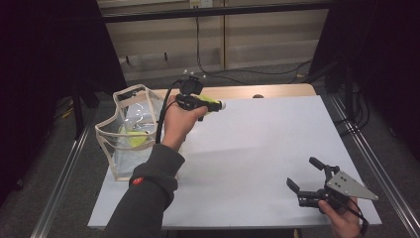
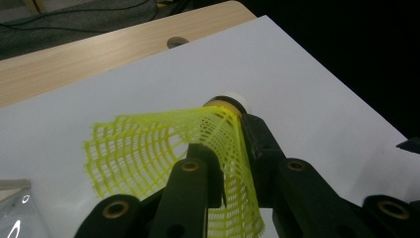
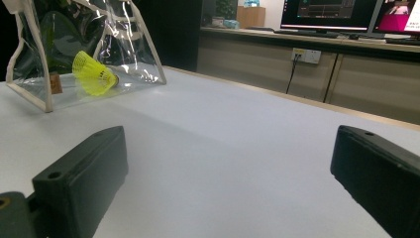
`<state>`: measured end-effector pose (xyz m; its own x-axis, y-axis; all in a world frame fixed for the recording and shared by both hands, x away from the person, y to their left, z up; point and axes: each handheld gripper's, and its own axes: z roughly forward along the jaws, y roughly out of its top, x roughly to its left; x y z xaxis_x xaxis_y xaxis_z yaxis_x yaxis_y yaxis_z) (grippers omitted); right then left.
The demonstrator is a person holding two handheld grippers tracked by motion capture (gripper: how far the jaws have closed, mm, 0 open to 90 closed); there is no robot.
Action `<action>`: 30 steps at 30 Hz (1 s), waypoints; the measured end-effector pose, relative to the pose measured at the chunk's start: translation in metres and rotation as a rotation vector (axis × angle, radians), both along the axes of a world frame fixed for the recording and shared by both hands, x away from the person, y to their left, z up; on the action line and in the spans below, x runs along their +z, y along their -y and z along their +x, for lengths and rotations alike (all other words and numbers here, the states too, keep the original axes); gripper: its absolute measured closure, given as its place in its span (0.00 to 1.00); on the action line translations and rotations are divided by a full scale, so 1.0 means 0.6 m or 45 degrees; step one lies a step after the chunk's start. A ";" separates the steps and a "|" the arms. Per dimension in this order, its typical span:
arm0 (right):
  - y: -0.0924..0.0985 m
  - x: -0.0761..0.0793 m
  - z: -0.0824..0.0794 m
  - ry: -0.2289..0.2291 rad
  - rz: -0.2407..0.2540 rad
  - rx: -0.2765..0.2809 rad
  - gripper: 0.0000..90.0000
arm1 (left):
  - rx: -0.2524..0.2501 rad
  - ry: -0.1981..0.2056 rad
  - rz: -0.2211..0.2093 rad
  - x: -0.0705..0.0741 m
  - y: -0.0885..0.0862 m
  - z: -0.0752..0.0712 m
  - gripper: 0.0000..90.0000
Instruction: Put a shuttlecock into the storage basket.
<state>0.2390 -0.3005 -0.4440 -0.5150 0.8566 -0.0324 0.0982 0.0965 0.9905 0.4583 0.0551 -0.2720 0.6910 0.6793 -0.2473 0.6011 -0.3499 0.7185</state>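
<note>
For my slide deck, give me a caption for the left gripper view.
Left gripper shut on a yellow shuttlecock above the white table.

Dim room: white-topped wooden table (image 1: 277,148), grey floor (image 1: 79,163), possibly beige cabinets (image 1: 267,29) behind.

My left sleeve (image 1: 148,193) is dark grey, with a small red mark on the forearm near the cuff's 7 o'clock side. My left gripper (image 1: 212,105) has a black body, a black cable looping off its back and small white knobs on top. Seen along them, its jaws are matte black links with brass-ringed pivot holes. My right gripper (image 1: 303,175) is black too, with blocky black jaws and a grey three-cornered plate (image 1: 352,186) dotted with screws at its 3 o'clock side.
</note>
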 end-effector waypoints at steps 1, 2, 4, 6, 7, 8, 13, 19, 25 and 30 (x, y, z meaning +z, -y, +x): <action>0.000 0.000 0.000 0.000 0.000 0.000 0.01 | 0.001 -0.002 0.001 0.003 -0.002 0.000 0.90; 0.000 0.000 0.000 0.000 0.002 -0.003 0.01 | 0.002 -0.002 0.001 0.005 -0.004 0.000 0.90; 0.000 0.000 -0.001 -0.002 0.001 -0.003 0.01 | 0.003 -0.001 0.002 0.010 -0.009 -0.001 0.90; 0.000 0.000 -0.001 -0.004 0.007 -0.003 0.01 | 0.006 0.005 0.001 0.015 -0.014 -0.001 0.90; 0.000 0.000 -0.001 -0.005 0.006 -0.004 0.01 | 0.011 0.005 0.003 0.018 -0.017 -0.001 0.90; 0.000 0.000 0.000 -0.003 0.001 -0.002 0.01 | 0.013 0.006 0.004 0.021 -0.019 -0.001 0.90; -0.001 0.000 0.000 -0.001 0.000 0.002 0.01 | 0.018 0.015 0.013 0.030 -0.029 -0.002 0.90; -0.001 0.000 0.000 0.001 0.004 -0.002 0.01 | 0.019 0.024 0.025 0.042 -0.038 -0.003 0.90; -0.002 0.000 -0.001 0.000 0.008 -0.003 0.01 | 0.029 0.029 0.037 0.050 -0.048 -0.004 0.90; -0.002 0.000 0.000 0.000 0.004 0.000 0.01 | 0.034 0.033 0.042 0.057 -0.056 -0.005 0.90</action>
